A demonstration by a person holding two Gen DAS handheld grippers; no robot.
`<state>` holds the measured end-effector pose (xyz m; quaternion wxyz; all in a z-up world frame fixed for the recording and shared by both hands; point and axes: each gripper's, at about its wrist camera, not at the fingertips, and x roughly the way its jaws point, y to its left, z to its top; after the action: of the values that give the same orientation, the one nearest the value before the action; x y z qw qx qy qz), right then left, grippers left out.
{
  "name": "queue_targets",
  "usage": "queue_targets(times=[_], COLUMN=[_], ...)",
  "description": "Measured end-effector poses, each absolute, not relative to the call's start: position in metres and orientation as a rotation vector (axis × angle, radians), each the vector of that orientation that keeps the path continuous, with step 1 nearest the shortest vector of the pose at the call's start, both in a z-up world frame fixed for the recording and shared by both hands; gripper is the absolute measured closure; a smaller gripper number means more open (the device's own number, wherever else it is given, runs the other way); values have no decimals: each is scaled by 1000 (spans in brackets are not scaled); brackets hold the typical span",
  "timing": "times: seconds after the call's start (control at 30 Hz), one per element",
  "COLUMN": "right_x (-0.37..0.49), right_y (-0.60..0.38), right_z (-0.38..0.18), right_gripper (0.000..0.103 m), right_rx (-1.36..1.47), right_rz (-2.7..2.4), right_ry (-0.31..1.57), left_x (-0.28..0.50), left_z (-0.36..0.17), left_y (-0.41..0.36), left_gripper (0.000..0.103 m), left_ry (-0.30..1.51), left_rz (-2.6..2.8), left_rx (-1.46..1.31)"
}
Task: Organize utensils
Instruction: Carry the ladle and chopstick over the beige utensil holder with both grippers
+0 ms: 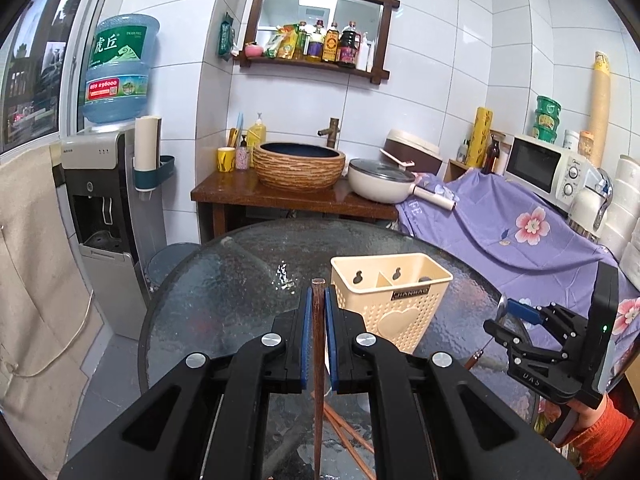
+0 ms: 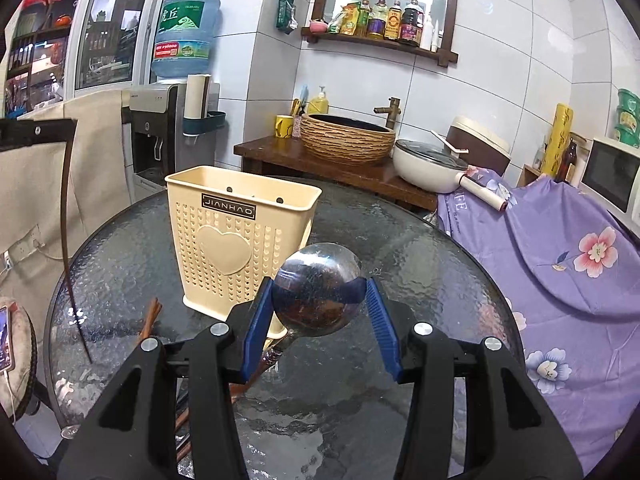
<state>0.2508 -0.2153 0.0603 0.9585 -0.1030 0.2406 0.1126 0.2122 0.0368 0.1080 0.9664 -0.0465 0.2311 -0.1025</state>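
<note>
The left gripper (image 1: 318, 300) is closed tight on a dark wooden chopstick (image 1: 319, 360), which stands nearly upright between its blue pads (image 1: 306, 320); the chopstick's top end pokes up just above the fingertips, and its lower part hangs down toward the glass table (image 1: 224, 280). More chopsticks (image 1: 348, 436) lie flat on the glass below that gripper. The right gripper (image 2: 320, 300) stands about half open, its pads pressing on either side of a metal spoon (image 2: 318, 290), bowl up; the handle (image 2: 272, 356) runs down and back toward the table. The cream holder (image 2: 240, 236), marked JIANHAO with a heart on its front, stands upright on the table just beyond both grippers, with a divider (image 1: 386, 278) splitting it into two compartments. Seen from the left wrist, the holder sits just right of the held chopstick, and a hand (image 1: 592, 420) in an orange sleeve grips the right tool.
</note>
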Motion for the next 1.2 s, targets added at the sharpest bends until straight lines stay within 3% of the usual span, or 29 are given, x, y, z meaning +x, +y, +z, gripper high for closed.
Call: queue_targets(times=[0.4,1.0,1.2], right_x=[253,304,331], right_y=[-211,-200,-183], right_z=[77,215,221], right_gripper=[56,56,56], right_rx=[-208,-219,-276], right_rz=[288,259,220], right_ry=[499,312,290], left_x=[214,258,274], left_z=[126,262,272], left_y=[35,11,-3], left_gripper=[96,96,96], left_ry=[431,264,235], left_rz=[-218,-267,-274], left_rx=[-89,-80,-97])
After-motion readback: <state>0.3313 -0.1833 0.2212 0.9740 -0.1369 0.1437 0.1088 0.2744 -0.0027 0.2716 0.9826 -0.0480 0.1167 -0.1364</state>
